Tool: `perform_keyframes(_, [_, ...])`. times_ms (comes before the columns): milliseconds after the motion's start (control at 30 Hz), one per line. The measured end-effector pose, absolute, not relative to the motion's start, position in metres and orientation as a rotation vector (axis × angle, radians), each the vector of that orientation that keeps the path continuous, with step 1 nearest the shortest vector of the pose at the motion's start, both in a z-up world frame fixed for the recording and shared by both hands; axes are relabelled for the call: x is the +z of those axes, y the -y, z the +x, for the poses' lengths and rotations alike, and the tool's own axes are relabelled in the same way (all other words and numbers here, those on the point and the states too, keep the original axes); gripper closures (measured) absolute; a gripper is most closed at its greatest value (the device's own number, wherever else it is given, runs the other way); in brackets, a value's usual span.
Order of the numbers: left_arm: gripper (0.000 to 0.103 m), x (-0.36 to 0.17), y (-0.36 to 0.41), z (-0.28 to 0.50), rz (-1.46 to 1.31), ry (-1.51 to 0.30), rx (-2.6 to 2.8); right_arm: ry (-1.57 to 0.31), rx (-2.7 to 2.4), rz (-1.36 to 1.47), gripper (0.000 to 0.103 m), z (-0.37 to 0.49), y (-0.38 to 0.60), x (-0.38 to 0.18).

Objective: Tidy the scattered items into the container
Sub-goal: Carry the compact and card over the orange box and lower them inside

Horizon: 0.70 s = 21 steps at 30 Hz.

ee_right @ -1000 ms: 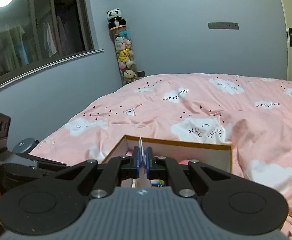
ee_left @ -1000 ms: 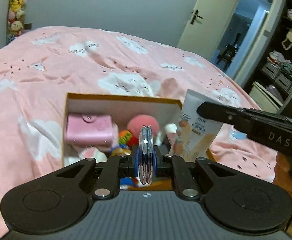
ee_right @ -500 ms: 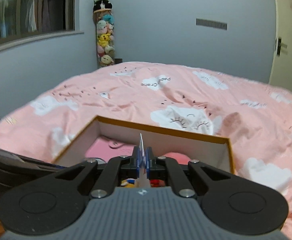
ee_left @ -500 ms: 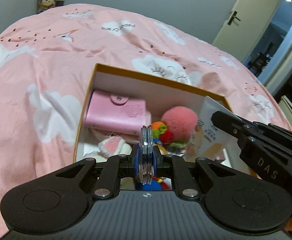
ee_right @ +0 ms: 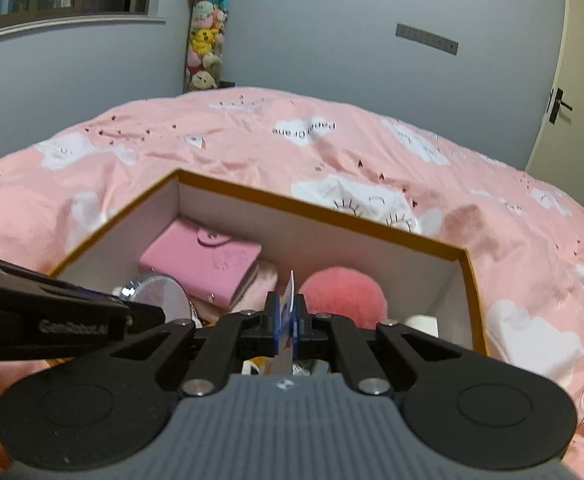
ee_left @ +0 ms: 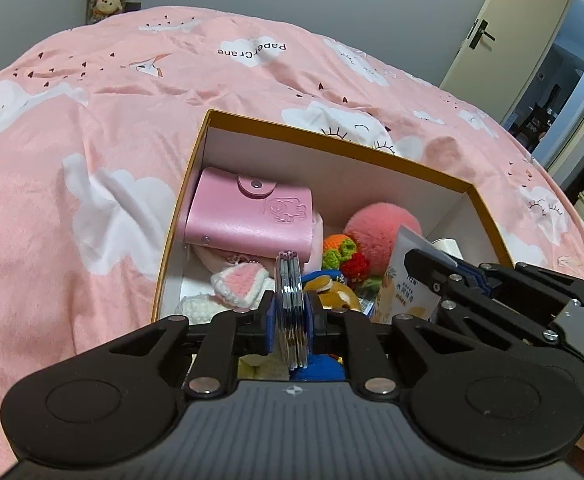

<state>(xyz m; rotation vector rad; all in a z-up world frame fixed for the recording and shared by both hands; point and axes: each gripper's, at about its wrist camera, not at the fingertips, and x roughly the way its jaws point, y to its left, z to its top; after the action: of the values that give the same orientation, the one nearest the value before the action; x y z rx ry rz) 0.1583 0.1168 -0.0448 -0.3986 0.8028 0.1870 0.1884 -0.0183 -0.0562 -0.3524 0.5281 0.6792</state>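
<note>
Both grippers sit over the open box [ee_left: 334, 146], which rests on a pink cloud-print bedspread [ee_left: 91, 128].

Left gripper [ee_left: 289, 312]: jaws pinched on a round folding mirror [ee_left: 289, 300], held upright. The left wrist view gives only the chrome rim, edge-on; the right wrist view, from the side, gives the round face [ee_right: 159, 294], low over the box's left half.

Right gripper [ee_right: 287, 316]: jaws pressed onto a thin sachet [ee_right: 287, 300], which reads here as a mere sliver between blue pads. The left wrist view shows its printed front [ee_left: 406, 280], white and orange, hanging inside the box's right side.

Box contents: pink snap wallet [ee_left: 251, 216] at the back left; fuzzy pink ball [ee_left: 376, 232] right of it. Left wrist view alone shows small crocheted pieces [ee_left: 340, 252] and a pink-and-white knitted item [ee_left: 239, 282] near the front.

Right wrist view alone: hanging column of plush toys [ee_right: 205, 40] against the wall.
</note>
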Motion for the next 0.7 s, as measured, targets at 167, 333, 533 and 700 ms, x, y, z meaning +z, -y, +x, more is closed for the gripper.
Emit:
perform_keyframes(167, [0.083,-0.048,-0.119,0.157,-0.396,-0.803,0.206,-0.564,0.673,-0.351,0.096,0.191,0.019,-0.063])
perform_keyframes(333, [0.077,-0.048,-0.116,0.158,-0.370,-0.808,0.207,-0.581,0.658,-0.343,0.094,0.191,0.024,-0.069])
perform_keyframes(533, [0.054,-0.045,-0.110,0.156,-0.367,-0.795,0.173,-0.575,0.660,-0.316,0.086,0.191,0.031,-0.064])
perform_keyframes(700, [0.043,-0.038,-0.107,0.151,-0.344,-0.754,0.192,-0.547,0.657,-0.290,0.068,0.187,0.037,-0.054])
